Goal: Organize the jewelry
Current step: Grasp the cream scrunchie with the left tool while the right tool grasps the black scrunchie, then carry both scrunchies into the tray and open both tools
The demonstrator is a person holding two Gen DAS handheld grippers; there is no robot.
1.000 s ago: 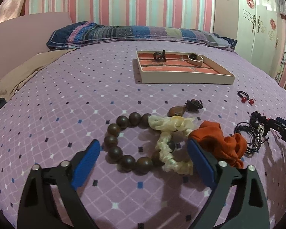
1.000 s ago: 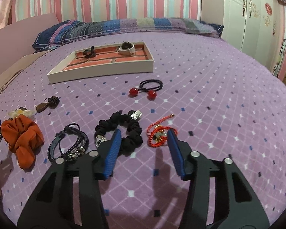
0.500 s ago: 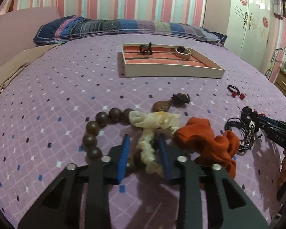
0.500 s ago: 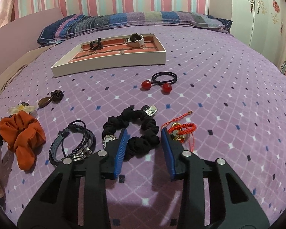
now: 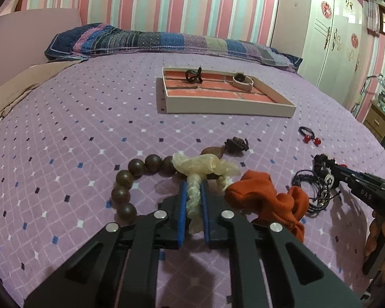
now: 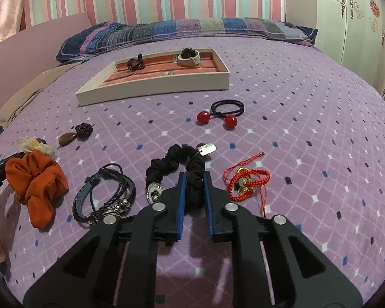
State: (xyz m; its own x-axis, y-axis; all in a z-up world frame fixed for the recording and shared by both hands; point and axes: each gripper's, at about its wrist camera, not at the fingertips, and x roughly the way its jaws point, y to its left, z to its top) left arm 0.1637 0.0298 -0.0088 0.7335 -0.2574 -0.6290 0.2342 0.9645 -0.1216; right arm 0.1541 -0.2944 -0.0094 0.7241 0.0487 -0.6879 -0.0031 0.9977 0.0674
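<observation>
My left gripper (image 5: 192, 183) is shut on a cream scrunchie (image 5: 205, 165) that lies across a bracelet of large brown beads (image 5: 123, 179) on the purple bedspread. An orange scrunchie (image 5: 259, 192) lies just to its right. In the right wrist view, my right gripper (image 6: 193, 174) has a black scrunchie (image 6: 177, 154) with a silver charm between its blue pads. Its jaws are closing and the pads press the fabric. A beige tray (image 6: 154, 87) with a red lining stands further back. It holds a black hair tie (image 6: 134, 64) and a white band (image 6: 190, 57).
A red cord bracelet (image 6: 246, 182) lies right of the black scrunchie and a dark leather bracelet (image 6: 102, 197) lies left of it. A black hair tie with red balls (image 6: 225, 113) and a brown pendant (image 6: 68, 138) lie nearer the tray. Pillows line the bed's far end.
Both grippers closed from wide open. The left one moved forward over the cream scrunchie and shut on it. The right one closed in on the black scrunchie.
</observation>
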